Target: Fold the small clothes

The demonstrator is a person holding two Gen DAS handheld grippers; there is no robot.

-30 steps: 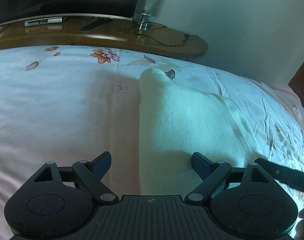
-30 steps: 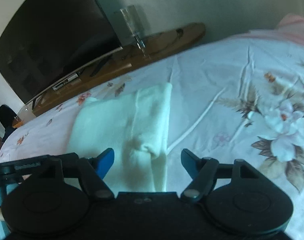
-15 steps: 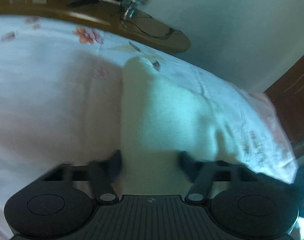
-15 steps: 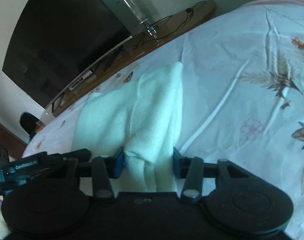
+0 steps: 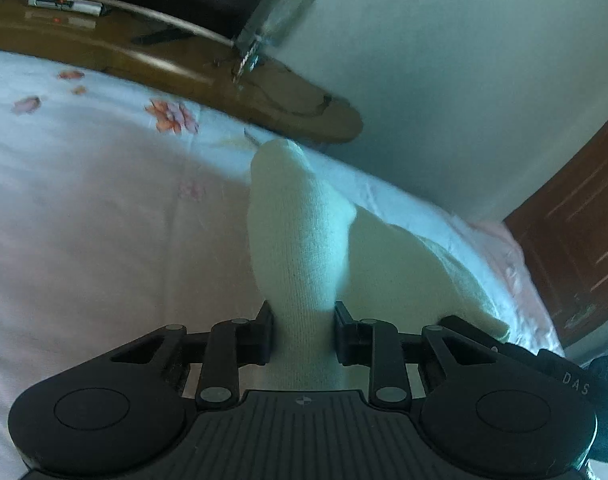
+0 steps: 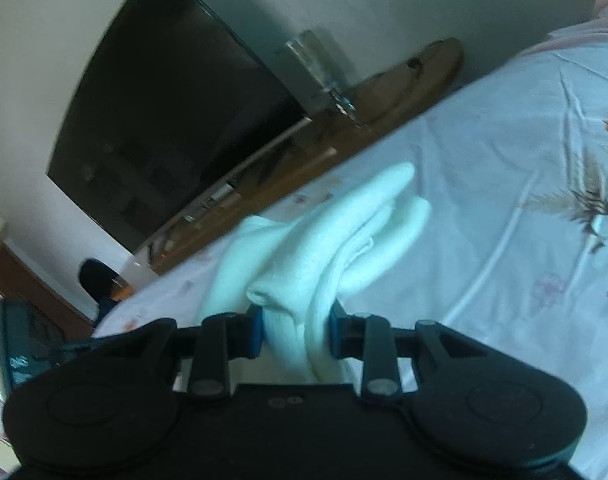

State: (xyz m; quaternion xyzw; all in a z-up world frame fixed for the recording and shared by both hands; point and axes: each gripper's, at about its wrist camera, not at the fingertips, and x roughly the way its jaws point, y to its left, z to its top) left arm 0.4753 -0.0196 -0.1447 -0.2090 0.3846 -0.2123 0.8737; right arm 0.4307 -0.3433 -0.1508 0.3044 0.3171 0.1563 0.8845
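A small white knitted garment (image 5: 299, 240) lies on a floral bed sheet (image 5: 103, 220), its near edge lifted. My left gripper (image 5: 302, 330) is shut on the garment's near left corner, cloth bunched between its jaws. My right gripper (image 6: 293, 332) is shut on the garment (image 6: 324, 240) at the near right corner, with folds rising off the sheet (image 6: 504, 200). The far end of the garment rests on the bed. The right gripper's body shows at the lower right of the left wrist view.
A curved wooden shelf (image 5: 183, 64) runs along the bed's far side, carrying a glass stand (image 5: 263, 40), cables and a remote. A dark television (image 6: 163, 120) stands behind it. A brown door (image 5: 584, 220) is at the right.
Both grippers went from open around the garment's near edge to shut on it. The near edge has lifted off the sheet and bunched up.
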